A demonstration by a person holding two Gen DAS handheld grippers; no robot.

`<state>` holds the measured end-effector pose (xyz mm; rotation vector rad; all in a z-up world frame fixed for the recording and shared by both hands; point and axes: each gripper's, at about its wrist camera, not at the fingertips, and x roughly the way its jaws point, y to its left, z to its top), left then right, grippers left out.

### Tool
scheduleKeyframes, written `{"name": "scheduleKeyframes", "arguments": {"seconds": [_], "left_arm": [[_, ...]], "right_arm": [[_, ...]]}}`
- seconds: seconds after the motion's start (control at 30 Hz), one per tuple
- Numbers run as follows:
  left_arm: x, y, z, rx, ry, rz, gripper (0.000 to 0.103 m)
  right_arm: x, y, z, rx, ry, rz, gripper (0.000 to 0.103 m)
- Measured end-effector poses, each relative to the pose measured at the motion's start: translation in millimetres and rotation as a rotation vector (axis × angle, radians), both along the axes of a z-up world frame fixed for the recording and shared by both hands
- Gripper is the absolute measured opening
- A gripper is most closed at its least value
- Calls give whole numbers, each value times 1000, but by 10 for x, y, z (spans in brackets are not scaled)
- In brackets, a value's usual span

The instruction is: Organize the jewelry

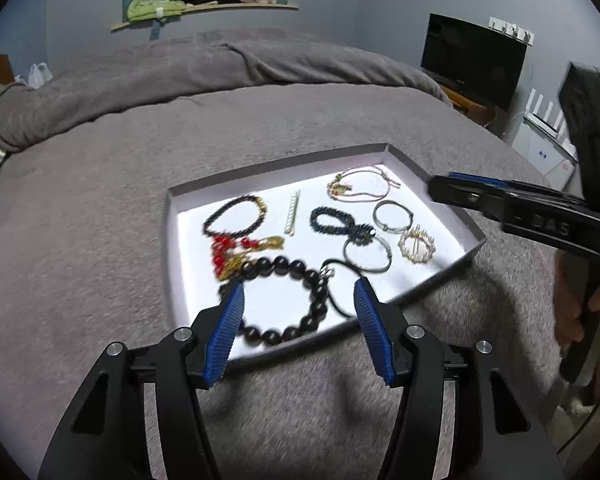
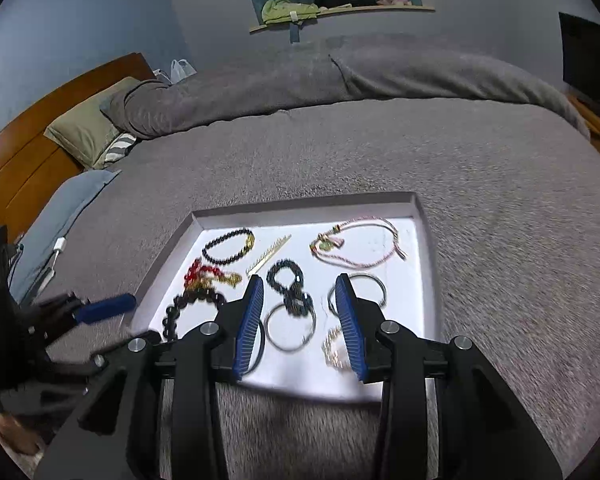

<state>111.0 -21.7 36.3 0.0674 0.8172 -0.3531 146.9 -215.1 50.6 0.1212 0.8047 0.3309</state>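
A shallow white tray (image 1: 452, 204) (image 2: 422, 216) lies on the grey bed and holds several pieces of jewelry. Near its front is a large black bead bracelet (image 1: 320, 304) (image 2: 172, 312). There are also a red and gold piece (image 1: 236, 250) (image 2: 208, 274), a small black bead bracelet (image 1: 236, 216) (image 2: 228, 246), silver bangles (image 1: 367, 255) (image 2: 290, 328), a pink cord bracelet (image 1: 364, 184) (image 2: 360, 244) and a pearl ring brooch (image 1: 417, 245) (image 2: 334, 350). My left gripper (image 1: 299, 288) is open over the tray's front edge. My right gripper (image 2: 299, 286) is open above the bangles.
The tray sits on a grey blanket (image 1: 100, 220) covering the bed. Pillows (image 2: 88, 132) and a wooden headboard (image 2: 28, 132) are at the left. A dark monitor (image 1: 472, 60) stands on a desk at the right. A wall shelf (image 1: 204, 10) holds clothes.
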Motion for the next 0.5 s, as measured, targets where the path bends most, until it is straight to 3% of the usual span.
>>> {"name": "scheduleKeyframes", "arguments": {"seconds": [0.23, 0.33, 0.43, 0.5], "left_arm": [[-191, 139, 17, 24, 4, 31, 60], [-286, 189, 37, 16, 5, 46, 74], [-380, 185, 79, 7, 2, 56, 79], [-418, 173, 100, 5, 1, 65, 85]], "right_arm": [[-370, -30, 22, -39, -6, 25, 38], [-526, -47, -9, -61, 1, 27, 38], [-640, -63, -87, -70, 28, 21, 52], [-711, -92, -131, -68, 41, 12, 67]]}}
